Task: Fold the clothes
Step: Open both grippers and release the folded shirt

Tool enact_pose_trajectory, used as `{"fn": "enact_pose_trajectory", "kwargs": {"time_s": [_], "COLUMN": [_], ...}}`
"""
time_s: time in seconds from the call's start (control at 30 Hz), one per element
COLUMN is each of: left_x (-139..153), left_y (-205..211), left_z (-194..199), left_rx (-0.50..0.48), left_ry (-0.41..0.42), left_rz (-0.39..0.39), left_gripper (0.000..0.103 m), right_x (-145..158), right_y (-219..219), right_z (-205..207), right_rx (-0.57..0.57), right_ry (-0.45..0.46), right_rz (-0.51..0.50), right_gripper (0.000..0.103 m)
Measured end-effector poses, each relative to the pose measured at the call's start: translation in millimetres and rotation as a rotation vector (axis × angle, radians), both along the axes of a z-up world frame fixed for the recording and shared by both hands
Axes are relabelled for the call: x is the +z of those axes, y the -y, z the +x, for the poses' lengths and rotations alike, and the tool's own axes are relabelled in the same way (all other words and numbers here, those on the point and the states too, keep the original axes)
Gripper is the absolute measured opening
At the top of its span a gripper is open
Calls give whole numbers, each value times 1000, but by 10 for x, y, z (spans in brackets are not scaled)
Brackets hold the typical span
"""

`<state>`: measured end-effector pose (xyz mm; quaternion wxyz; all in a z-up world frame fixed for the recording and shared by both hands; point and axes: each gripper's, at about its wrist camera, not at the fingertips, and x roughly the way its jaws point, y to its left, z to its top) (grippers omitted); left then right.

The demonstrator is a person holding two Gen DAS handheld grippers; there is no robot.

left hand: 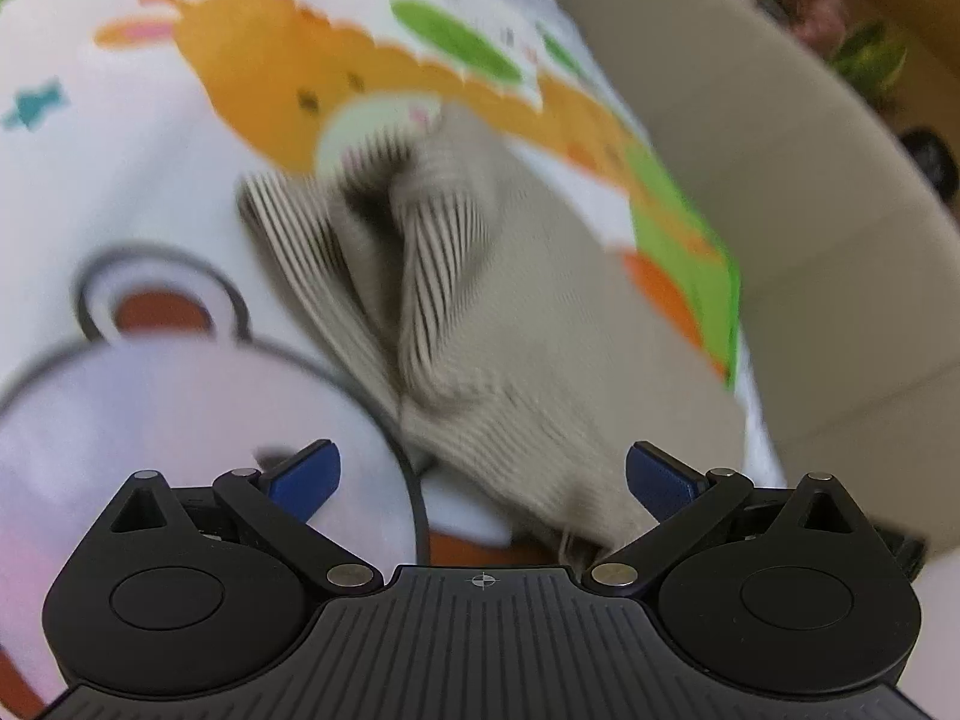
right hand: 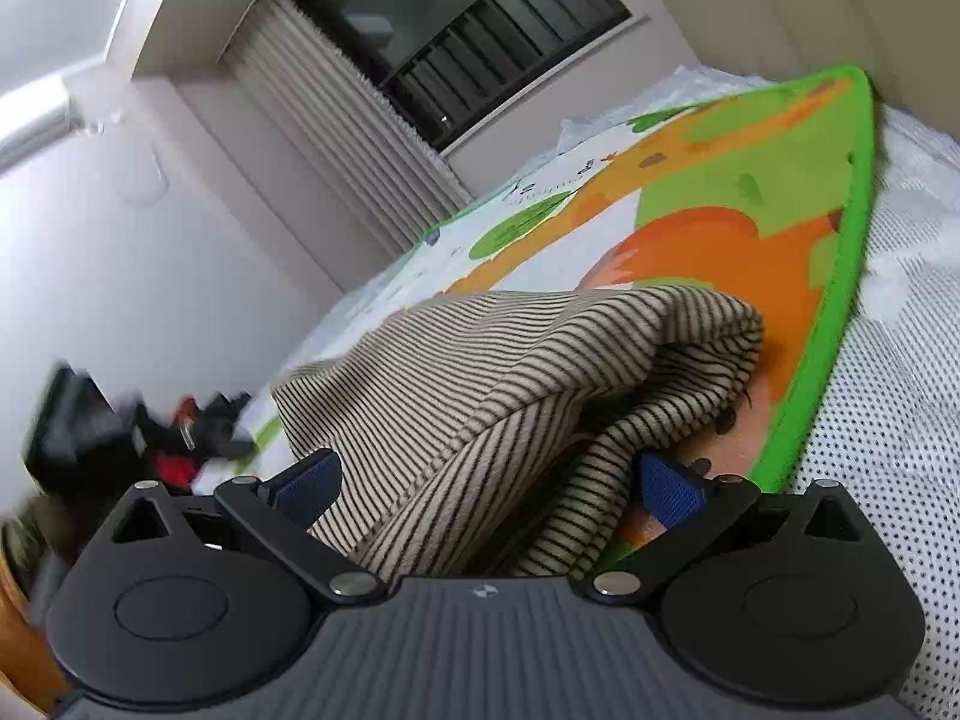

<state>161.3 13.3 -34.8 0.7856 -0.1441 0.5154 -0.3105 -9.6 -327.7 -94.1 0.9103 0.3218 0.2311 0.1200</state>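
A beige garment with thin dark stripes [left hand: 480,312] lies bunched on a colourful cartoon play mat [left hand: 150,180]. My left gripper [left hand: 483,480] is open above the mat, its blue pads either side of the garment's near end, holding nothing. In the right wrist view the same striped garment [right hand: 480,360] lies in rumpled folds on the mat [right hand: 720,228]. My right gripper [right hand: 489,489] is open, with folds of the cloth lying between its blue pads. The left wrist view is motion-blurred.
The mat has a green border [right hand: 840,300] and lies on a white dotted mattress [right hand: 888,420]. A beige padded wall [left hand: 780,180] runs along the right. A window with grey curtains [right hand: 372,138] is beyond. Dark clutter [right hand: 150,438] sits at the left.
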Motion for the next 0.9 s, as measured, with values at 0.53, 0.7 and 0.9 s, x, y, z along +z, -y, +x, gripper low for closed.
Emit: {"fn": "enact_pose_trajectory", "kwargs": {"time_s": [0.53, 0.7, 0.9], "left_x": [-187, -220, -220], "left_y": [314, 300, 302], "left_z": [227, 426, 809], "left_rx": [11, 23, 22], "left_ry": [-40, -49, -23], "left_rz": [-97, -138, -139], "left_gripper": [103, 103, 103], "right_x": [464, 276, 265], "right_y": [374, 42, -326], "right_z": [631, 800, 758], "right_rx": [-60, 9, 83], "right_ry": [-108, -172, -183], "right_rz": [-264, -289, -363], "right_gripper": [103, 103, 103]}}
